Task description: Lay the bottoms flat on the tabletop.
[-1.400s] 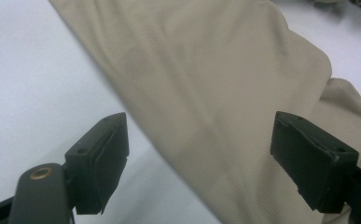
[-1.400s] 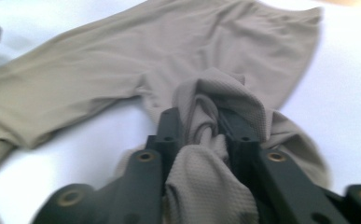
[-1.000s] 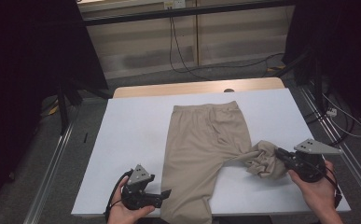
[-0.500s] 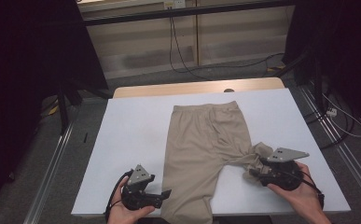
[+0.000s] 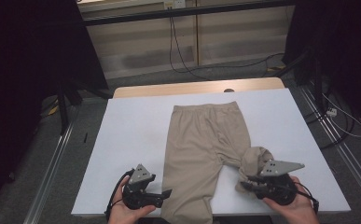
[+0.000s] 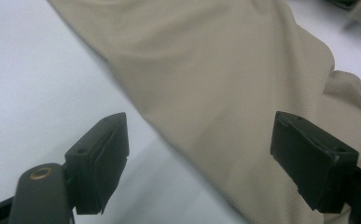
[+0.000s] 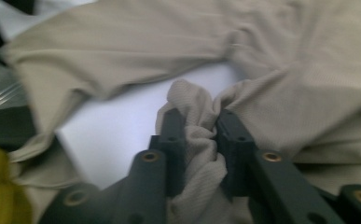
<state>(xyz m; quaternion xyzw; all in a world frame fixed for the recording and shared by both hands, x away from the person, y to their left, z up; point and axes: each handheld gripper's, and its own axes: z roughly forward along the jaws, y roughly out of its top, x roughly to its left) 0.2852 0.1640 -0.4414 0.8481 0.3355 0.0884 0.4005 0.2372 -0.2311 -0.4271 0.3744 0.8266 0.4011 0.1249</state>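
Note:
Beige trousers (image 5: 201, 140) lie flat on the white table (image 5: 131, 126), waistband at the far side. Their right leg is folded up into a bunch (image 5: 255, 158) near the front right. My right gripper (image 5: 246, 184) is shut on that bunch; in the right gripper view its jaws (image 7: 201, 126) have just been closing and now pinch a ridge of crumpled cloth (image 7: 194, 100). My left gripper (image 5: 165, 195) rests at the front edge beside the left leg. It stands open (image 6: 199, 140), with the leg's edge (image 6: 206, 70) lying beyond the pads, untouched.
A wooden strip (image 5: 197, 87) borders the table's far edge. Metal rails (image 5: 52, 163) run along the floor at both sides, and cables (image 5: 183, 60) trail behind. Bare white surface lies left of the trousers and at the far right.
My right gripper has moved left and toward the near edge, taking the bunched right leg with it. The left gripper has stayed where it was.

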